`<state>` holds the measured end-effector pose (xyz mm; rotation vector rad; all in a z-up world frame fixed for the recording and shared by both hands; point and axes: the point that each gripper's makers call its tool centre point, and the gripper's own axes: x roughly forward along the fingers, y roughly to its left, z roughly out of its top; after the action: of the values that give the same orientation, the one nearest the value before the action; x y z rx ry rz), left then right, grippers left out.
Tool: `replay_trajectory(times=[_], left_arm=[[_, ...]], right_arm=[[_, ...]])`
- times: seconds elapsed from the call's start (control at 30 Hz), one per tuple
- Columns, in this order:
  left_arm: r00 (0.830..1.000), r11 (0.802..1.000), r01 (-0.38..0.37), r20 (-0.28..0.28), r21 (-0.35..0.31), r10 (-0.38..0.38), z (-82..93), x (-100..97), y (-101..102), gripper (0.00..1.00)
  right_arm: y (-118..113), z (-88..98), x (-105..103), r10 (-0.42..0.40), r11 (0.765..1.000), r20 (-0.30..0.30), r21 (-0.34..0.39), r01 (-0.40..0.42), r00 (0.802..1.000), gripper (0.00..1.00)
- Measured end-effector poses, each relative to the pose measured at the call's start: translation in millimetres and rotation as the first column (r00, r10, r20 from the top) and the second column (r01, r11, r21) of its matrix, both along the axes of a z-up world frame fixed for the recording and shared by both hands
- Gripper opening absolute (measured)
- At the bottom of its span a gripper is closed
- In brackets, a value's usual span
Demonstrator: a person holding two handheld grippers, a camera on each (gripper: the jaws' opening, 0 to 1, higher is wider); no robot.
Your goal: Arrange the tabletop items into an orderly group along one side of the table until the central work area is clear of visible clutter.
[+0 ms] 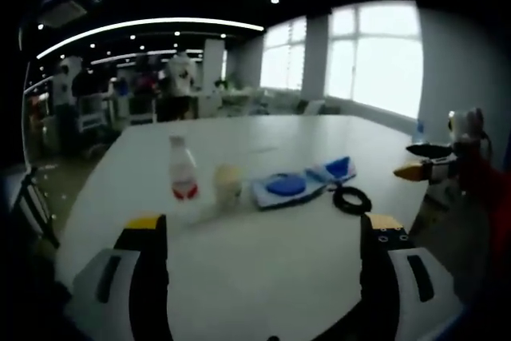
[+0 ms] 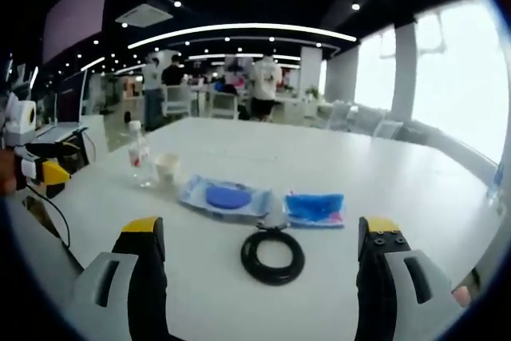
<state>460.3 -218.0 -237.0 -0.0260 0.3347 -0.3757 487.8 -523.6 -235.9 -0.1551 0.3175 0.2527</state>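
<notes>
Both my claws hover wide apart, holding nothing: left gripper [image 1: 263, 233], right gripper [image 2: 262, 235]. On the white table [image 2: 383, 173], the black coiled cable ring [image 2: 273, 256] lies just ahead of my right claw, near the two blue plastic packets [image 2: 263, 200], paper cup [image 2: 168, 168] and clear plastic bottle [image 2: 139, 154].

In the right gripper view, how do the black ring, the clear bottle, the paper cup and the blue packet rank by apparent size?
1. Black rubber ring, largest, though it lies nearest the camera.
2. Blue plastic packet, slightly smaller.
3. Clear plastic bottle.
4. Pale paper cup, smallest.
</notes>
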Motion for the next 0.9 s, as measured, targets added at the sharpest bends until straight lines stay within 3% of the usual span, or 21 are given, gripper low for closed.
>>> replay_trajectory(times=[0.9], left_arm=[[1.000,1.000,0.020,-0.008,0.000,-0.020,-2.0,0.5,-3.4,0.97]], right_arm=[[-3.0,1.4,-0.3,-0.014,1.000,0.004,0.013,0.013,1.000,1.00]])
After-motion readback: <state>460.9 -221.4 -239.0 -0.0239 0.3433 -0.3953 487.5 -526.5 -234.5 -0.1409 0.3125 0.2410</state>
